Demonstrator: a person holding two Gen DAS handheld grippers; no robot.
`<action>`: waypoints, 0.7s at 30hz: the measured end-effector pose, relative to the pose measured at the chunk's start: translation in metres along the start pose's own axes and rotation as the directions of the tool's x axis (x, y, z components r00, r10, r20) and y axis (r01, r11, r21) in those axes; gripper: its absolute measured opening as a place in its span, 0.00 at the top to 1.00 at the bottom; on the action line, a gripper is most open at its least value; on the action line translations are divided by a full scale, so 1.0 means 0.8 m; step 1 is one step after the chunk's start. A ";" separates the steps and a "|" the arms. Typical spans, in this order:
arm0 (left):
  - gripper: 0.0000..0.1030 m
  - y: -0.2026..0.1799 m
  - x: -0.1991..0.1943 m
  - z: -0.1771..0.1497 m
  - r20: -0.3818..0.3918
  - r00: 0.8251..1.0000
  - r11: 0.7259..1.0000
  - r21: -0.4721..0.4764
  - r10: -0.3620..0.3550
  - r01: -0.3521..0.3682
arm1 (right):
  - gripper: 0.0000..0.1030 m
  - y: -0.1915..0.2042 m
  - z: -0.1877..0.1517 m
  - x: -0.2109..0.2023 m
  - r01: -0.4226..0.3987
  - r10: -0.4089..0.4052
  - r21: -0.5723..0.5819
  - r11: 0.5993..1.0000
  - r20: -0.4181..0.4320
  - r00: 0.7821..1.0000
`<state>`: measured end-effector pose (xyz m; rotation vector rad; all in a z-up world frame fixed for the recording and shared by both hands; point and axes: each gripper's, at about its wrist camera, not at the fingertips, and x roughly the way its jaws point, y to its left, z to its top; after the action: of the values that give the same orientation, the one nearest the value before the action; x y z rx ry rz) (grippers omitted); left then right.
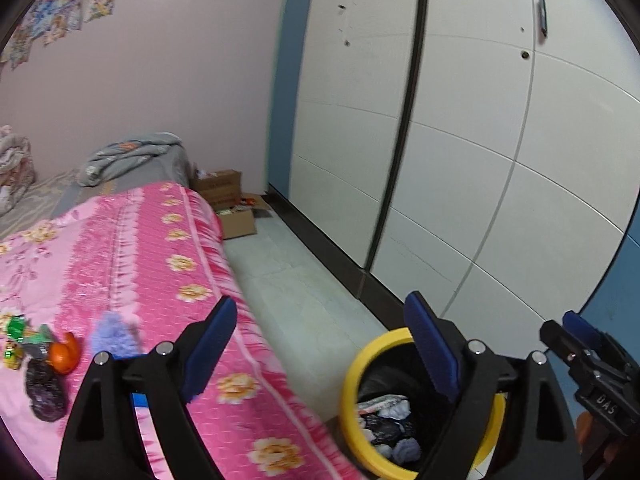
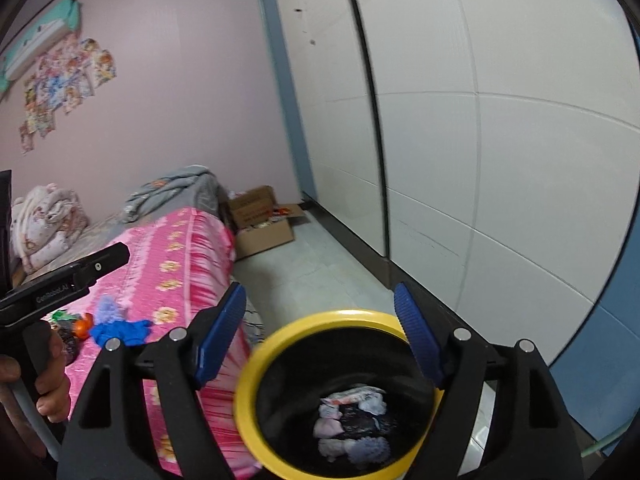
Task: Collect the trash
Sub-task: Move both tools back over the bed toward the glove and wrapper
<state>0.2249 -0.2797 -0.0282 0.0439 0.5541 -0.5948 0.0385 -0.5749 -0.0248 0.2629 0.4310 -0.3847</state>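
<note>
A yellow-rimmed bin [image 1: 349,384] with a black liner stands on the floor beside the bed; crumpled paper and wrappers [image 2: 352,424] lie at its bottom. My left gripper [image 1: 320,308] is open and empty, above the bed's edge and the bin. My right gripper [image 2: 320,294] hangs open and empty directly over the bin's rim [image 2: 246,392]. On the pink flowered bedspread [image 1: 160,280] lie green wrappers [image 1: 16,334], an orange piece [image 1: 64,356], a dark crumpled bag [image 1: 44,394], a purple fluffy wad [image 1: 114,336] and a blue scrap [image 2: 120,330].
White wardrobe doors [image 1: 480,140] run along the right, with a strip of pale floor [image 1: 304,292] between them and the bed. Open cardboard boxes [image 2: 264,224] sit at the far end. Folded blankets [image 2: 44,220] lie at the bed's head. A hand [image 2: 50,384] holds the left gripper's handle.
</note>
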 end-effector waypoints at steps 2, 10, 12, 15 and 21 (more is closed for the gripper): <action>0.20 0.017 -0.011 0.002 0.010 1.000 1.000 -0.011 0.025 -0.025 | 0.29 0.017 0.005 -0.006 -0.024 0.025 -0.021 0.999 0.011 1.000; 0.19 0.102 -0.056 0.004 0.044 0.991 0.989 -0.086 0.126 -0.122 | 0.27 0.090 0.018 -0.011 -0.169 0.170 -0.079 0.982 -0.004 0.986; 0.19 0.125 -0.068 0.003 0.047 0.987 0.983 -0.104 0.155 -0.149 | 0.27 0.105 0.019 -0.011 -0.185 0.185 -0.089 0.979 -0.012 0.983; 0.19 0.154 -0.082 -0.002 0.048 0.981 0.975 -0.124 0.189 -0.182 | 0.27 0.128 0.019 -0.008 -0.217 0.215 -0.105 0.971 -0.025 0.976; 0.19 0.211 -0.106 -0.014 0.042 0.963 0.952 -0.168 0.267 -0.256 | 0.27 0.180 0.014 0.013 -0.285 0.277 -0.130 0.950 -0.078 0.958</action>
<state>0.2530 -0.0930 -0.0148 -0.0545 0.5218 -0.2903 0.1106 -0.4529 0.0041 0.1953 0.4687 -0.0660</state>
